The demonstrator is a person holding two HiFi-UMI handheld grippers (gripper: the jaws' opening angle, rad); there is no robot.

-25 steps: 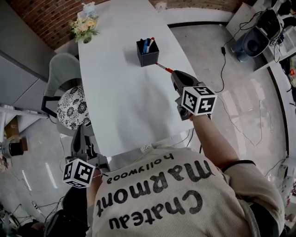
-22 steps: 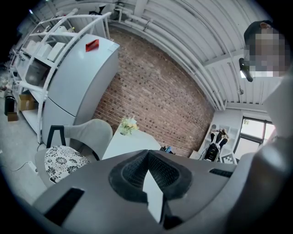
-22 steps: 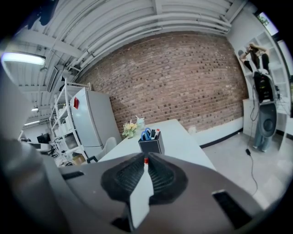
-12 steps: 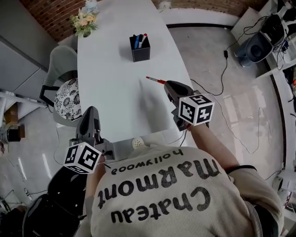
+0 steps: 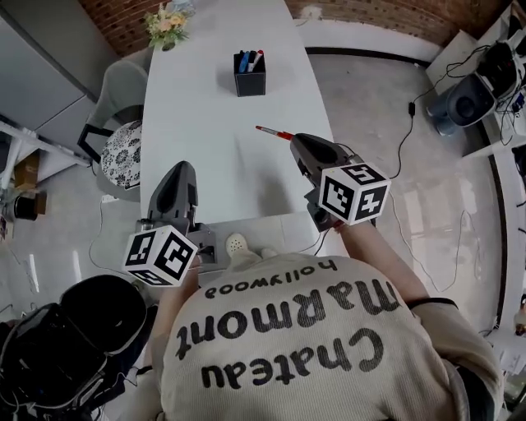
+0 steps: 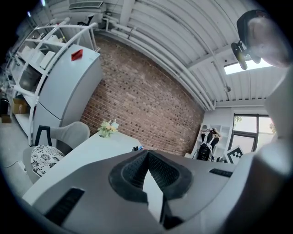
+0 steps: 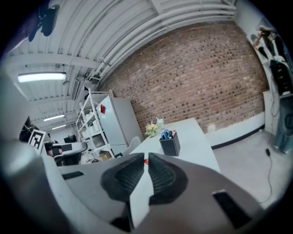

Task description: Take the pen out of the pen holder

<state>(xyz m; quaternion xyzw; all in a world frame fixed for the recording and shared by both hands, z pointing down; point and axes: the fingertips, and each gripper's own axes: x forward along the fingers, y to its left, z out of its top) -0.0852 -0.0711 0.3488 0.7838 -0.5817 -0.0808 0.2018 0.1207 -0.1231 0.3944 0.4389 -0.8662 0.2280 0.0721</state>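
A black pen holder (image 5: 250,76) stands upright at the far end of the white table (image 5: 205,164), with several pens in it. My right gripper (image 5: 295,141) hovers over the table's right edge, well short of the holder, shut on a red pen (image 5: 272,131) that sticks out to the left. In the right gripper view a red bit of the pen (image 7: 145,161) shows between the pads, and the pen holder (image 7: 170,145) stands beyond. My left gripper (image 5: 182,168) is shut and empty over the near left part of the table; its jaws meet in the left gripper view (image 6: 147,156).
A small bunch of flowers (image 5: 168,23) stands at the table's far left corner. A grey chair (image 5: 123,82) and a patterned stool (image 5: 122,156) sit left of the table. Cables (image 5: 407,140) and a bag (image 5: 467,99) lie on the floor at right.
My right gripper has drawn back from the holder toward the person with the red pen in it. My left gripper has come up from below the table edge over the table.
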